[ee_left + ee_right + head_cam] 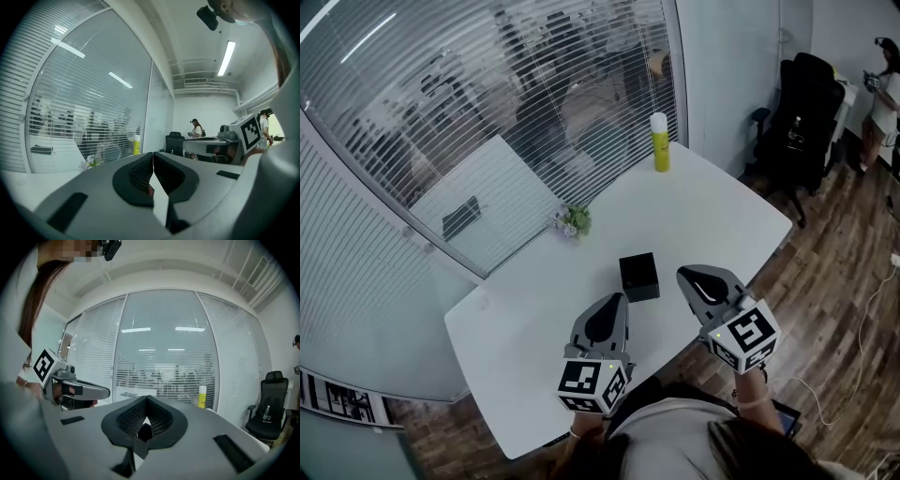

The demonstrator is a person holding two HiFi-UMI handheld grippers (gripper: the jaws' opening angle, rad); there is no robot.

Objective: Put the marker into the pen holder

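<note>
The black cube pen holder (pixel 638 277) stands on the white table (pixel 703 211), near its front edge. My left gripper (pixel 616 299) is shut just to the near left of the holder, its jaws closed tip to tip (pixel 153 153). My right gripper (pixel 683 274) is shut just right of the holder. In the right gripper view, a dark shape that may be the holder (pixel 144 431) shows through the gap behind the closed tips (pixel 146 398). No marker shows in any view.
A yellow bottle (pixel 660 142) stands at the table's far end and a small flower bunch (pixel 571 221) sits by the glass wall with blinds. A black office chair (pixel 802 112) and a person (pixel 883 103) are off to the right, on the wooden floor.
</note>
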